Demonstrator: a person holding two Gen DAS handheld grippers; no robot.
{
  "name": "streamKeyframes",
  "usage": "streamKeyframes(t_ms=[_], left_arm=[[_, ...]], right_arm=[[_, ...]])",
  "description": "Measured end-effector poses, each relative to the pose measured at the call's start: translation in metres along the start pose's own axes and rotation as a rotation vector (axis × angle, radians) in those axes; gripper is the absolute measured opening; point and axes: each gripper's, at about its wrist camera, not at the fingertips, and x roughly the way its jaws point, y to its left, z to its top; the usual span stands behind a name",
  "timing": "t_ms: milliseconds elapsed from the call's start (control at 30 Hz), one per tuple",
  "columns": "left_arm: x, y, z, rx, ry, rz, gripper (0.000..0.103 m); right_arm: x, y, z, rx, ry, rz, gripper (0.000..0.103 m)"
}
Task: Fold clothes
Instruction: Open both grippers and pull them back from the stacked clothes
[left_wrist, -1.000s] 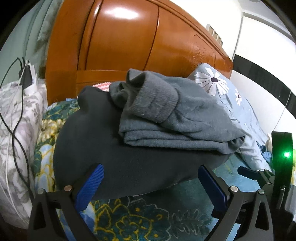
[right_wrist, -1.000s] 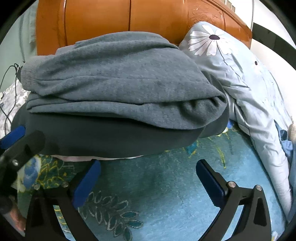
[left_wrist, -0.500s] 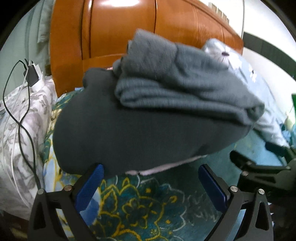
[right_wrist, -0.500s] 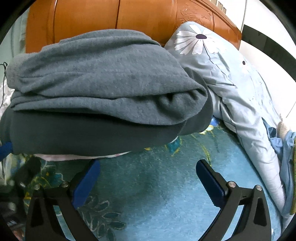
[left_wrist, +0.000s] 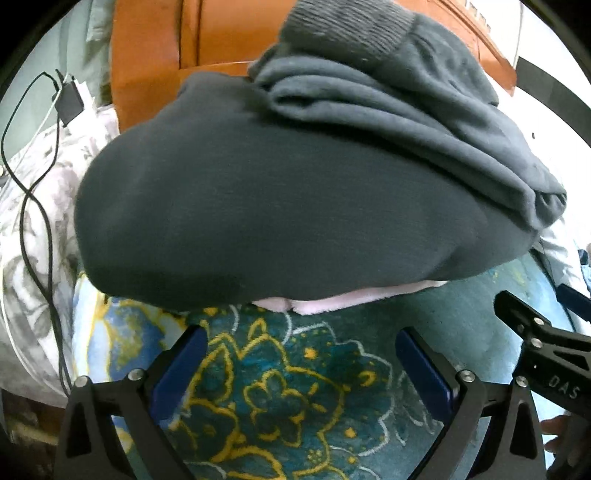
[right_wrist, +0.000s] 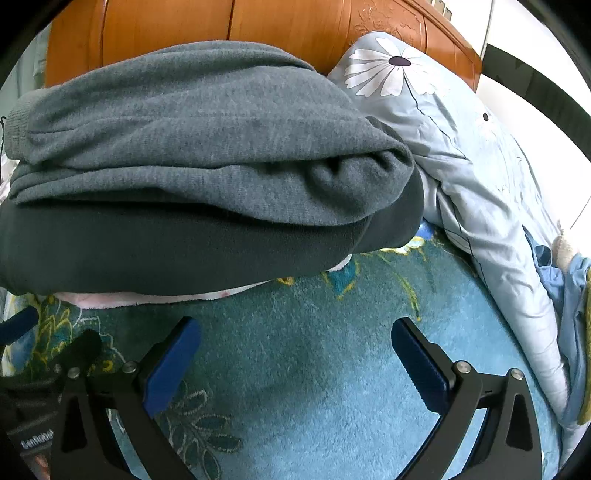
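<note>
Both tongs (left_wrist: 301, 363) (right_wrist: 295, 354) (empty) facing stacked clothes (right_wrist: 192, 177)

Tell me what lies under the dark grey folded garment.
A pale pink cloth edge peeks out beneath the dark grey garment, lying on the teal floral blanket. How far the pink cloth extends underneath is covered.

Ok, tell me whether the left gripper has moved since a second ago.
Yes. The left gripper has moved closer to the folded stack: the dark garment now fills its view and covers more of the wooden headboard.
</note>
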Motion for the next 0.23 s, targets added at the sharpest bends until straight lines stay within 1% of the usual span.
streamKeyframes(t_ms=[233], left_arm=[[0.0018,0.0008,-0.0002,-0.018,0.009,-0.002,0.103]], right_arm=[[0.0073,-0.005,0.0025,-0.001,0.006,0.001,0.103]])
